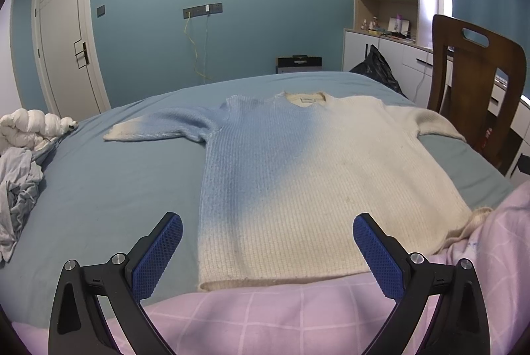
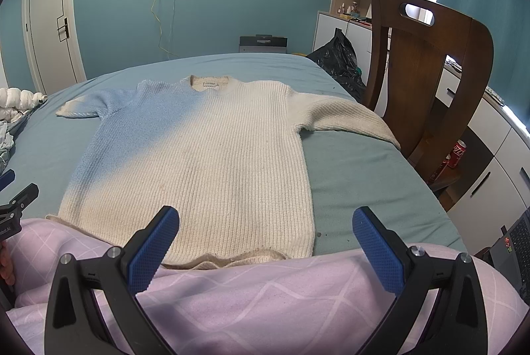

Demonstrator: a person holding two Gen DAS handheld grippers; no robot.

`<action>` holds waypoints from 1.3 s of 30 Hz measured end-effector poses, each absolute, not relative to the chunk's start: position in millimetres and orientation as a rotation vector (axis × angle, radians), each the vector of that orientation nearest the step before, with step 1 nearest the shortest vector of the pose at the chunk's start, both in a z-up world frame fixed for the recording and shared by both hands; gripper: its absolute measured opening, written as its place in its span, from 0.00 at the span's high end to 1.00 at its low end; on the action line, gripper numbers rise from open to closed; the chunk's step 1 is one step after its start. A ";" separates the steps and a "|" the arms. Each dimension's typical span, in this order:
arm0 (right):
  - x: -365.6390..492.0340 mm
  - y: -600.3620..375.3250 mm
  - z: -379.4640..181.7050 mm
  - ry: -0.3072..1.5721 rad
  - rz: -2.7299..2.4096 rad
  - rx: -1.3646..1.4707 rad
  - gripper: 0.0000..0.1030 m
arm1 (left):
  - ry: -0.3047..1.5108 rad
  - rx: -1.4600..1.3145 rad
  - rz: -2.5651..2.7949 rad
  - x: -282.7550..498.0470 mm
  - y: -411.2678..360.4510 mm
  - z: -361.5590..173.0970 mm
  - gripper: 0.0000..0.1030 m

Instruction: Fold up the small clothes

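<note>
A cream and pale-blue knit sweater (image 1: 298, 176) (image 2: 198, 149) lies flat on the blue bed sheet (image 1: 116, 189) (image 2: 357, 176), collar far, both short sleeves spread, hem nearest me. My left gripper (image 1: 267, 245) is open, held above the hem near the sweater's left bottom corner, nothing between its blue pads. My right gripper (image 2: 265, 239) is open too, hovering over the hem near the right bottom corner. Part of the left gripper (image 2: 13, 202) shows at the left edge of the right wrist view.
A pink checked quilt (image 1: 265, 315) (image 2: 265, 298) covers the bed's near edge under both grippers. A wooden chair (image 1: 477, 83) (image 2: 427, 73) stands at the bed's right side. Crumpled grey clothes (image 1: 16, 189) and a white bundle (image 1: 29, 126) lie at left. A black bag (image 2: 338, 57) sits beyond.
</note>
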State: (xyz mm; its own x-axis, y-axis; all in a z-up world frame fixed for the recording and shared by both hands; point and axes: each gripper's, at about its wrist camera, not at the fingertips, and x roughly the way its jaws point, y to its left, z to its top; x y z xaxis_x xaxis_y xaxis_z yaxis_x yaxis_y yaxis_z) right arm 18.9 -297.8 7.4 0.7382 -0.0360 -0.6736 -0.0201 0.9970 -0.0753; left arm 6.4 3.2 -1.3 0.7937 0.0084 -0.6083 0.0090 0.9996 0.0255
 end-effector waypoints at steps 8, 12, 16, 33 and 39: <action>19.0 -298.0 7.4 0.741 -0.009 -0.079 0.01 | 0.653 0.028 -0.002 7.6 2.8 -1.8 0.00; 19.1 -298.2 7.5 0.741 -0.008 -0.078 0.01 | 0.653 0.028 -0.002 6.8 3.4 -1.8 0.00; 19.0 -298.1 7.5 0.741 -0.009 -0.079 0.01 | 0.653 0.027 -0.002 6.9 3.9 -1.8 0.00; 17.6 -300.9 12.4 0.742 -0.004 -0.051 0.01 | 0.643 0.005 -0.002 5.5 7.1 1.0 0.00; 22.0 -299.7 35.1 0.732 0.021 -0.065 0.01 | 0.645 -0.006 0.002 5.3 9.9 -0.2 0.00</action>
State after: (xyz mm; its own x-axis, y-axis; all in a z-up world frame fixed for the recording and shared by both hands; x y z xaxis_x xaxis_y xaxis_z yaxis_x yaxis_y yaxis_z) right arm 22.0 -299.7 35.1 0.7436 -0.0037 -0.6686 -0.0415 0.9978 -0.0517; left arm 5.3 9.9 -0.2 0.7990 -0.0001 -0.6014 -0.0035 1.0000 -0.0048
